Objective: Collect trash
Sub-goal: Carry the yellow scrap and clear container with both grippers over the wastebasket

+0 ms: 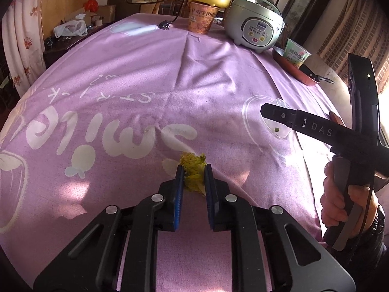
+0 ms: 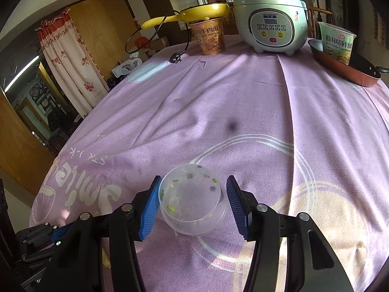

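My left gripper [image 1: 193,172] is shut on a yellow-green vegetable scrap [image 1: 194,170], held just over the purple tablecloth [image 1: 145,73]. My right gripper [image 2: 193,198] is open, its blue pads on either side of a small clear plastic cup [image 2: 193,202] with green bits stuck inside; the left pad is at the cup's wall, the right pad stands apart. The cup rests on the cloth. In the left wrist view the right gripper [image 1: 274,112] is at the right, over the same cup [image 1: 278,126].
At the table's far edge stand a rice cooker [image 2: 269,17], an orange noodle cup [image 2: 210,37] under a yellow pan [image 2: 206,11] with a cord and plug [image 2: 175,58], and a green noodle cup [image 2: 336,42] in a red frying pan [image 2: 345,68].
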A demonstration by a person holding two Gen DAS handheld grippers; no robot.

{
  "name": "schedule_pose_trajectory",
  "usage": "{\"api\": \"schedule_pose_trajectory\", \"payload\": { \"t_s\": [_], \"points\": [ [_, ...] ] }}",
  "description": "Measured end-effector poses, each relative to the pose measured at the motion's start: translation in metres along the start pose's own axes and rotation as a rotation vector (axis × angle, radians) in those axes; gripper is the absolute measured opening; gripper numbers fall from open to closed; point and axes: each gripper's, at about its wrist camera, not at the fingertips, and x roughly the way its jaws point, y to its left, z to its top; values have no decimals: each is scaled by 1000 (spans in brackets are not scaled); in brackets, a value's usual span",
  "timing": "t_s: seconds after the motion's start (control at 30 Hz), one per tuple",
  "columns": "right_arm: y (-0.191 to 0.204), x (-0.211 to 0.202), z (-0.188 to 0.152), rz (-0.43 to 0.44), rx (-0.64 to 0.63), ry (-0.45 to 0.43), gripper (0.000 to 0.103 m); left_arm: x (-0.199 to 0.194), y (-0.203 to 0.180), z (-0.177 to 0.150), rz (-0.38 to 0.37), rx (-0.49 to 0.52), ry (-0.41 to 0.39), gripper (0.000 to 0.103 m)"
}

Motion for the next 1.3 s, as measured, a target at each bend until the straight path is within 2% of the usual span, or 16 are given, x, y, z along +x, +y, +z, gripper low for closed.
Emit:
{"api": "schedule_pose_trajectory", "payload": {
  "t_s": [0.3, 0.47, 0.63, 0.8, 0.93, 1.3],
  "points": [
    [-1, 7, -2, 1, 3, 29, 54, -1, 4, 0, 1, -19, 0, 18],
    [3, 17, -6, -15, -22, 77, 55, -2, 6, 0, 6, -25, -7, 18],
    [10, 16, -8, -37, -61, 65, 54, -5, 8, 0, 26, -34, -19, 18],
    [16, 2, -6, -25, -87, 0, 53, -18, 4, -7, 139, -28, -74, 18],
    [23, -2, -7, -35, -119, -12, 54, -28, -1, -15, 224, 1, -102, 18],
    [42, -31, -11, 12, -132, -99, 53, -81, 8, -33, 334, 1, -213, 18]
  ]
}}
